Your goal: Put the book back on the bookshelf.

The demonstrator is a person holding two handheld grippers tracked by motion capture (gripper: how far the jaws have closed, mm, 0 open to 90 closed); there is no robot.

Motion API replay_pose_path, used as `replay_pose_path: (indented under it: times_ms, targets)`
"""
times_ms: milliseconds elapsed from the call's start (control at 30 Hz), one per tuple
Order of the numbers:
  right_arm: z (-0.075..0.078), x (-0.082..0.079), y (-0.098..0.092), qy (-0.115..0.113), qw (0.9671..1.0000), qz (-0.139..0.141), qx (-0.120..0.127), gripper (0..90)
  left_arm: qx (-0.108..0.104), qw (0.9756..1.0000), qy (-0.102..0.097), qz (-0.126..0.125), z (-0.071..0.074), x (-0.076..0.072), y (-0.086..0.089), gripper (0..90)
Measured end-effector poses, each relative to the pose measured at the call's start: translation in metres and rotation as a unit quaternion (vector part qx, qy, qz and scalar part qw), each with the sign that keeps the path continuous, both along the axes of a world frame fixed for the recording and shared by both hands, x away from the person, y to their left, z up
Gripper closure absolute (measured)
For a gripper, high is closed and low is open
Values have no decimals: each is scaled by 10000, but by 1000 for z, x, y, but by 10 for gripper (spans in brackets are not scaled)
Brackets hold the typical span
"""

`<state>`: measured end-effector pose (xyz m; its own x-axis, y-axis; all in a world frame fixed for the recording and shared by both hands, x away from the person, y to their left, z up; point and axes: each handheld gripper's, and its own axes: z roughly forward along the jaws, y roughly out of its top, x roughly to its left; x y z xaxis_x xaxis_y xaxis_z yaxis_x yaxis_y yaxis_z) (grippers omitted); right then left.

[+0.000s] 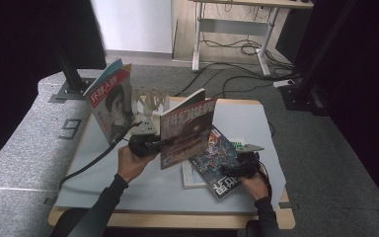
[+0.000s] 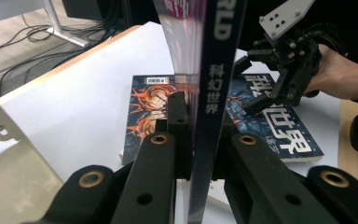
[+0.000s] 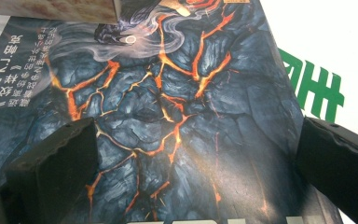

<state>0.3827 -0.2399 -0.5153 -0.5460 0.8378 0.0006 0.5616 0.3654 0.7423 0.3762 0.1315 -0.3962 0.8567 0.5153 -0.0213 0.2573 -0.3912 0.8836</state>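
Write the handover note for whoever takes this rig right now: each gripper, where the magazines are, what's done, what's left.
Left gripper: shut on the spine of the red magazine, holding it upright above the table.
Right gripper: open, jaws wide, poised over the dark lava-cover magazine that lies flat on the table; no grip on it yet.
Beneath that one lies a white magazine with green print.
Done: one portrait-cover magazine stands at the white rack at the back.
Left, most likely: put the red magazine in the rack, then pick up the flat ones.
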Motion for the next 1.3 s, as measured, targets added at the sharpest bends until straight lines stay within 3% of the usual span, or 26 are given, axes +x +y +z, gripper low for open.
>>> replay_pose_path:
  times_ms: [133, 600, 1100, 1300]
  targets:
    - [-4, -2, -1, -180, 9998, -54, 112, 0, 27, 9999, -35, 120, 4, -1, 4, 840]
    - [-11, -3, -3, -481, 9983, -87, 325, 0, 32, 9984, -34, 564, 16, -5, 35, 841]
    - [-16, -5, -4, -714, 9964, -70, 462, 0, 180, 9934, -119, 1127, 30, -13, 72, 840]
    - [-16, -5, -4, -734, 9961, -73, 474, 0, 196, 9918, -63, 1262, 33, -13, 85, 840]
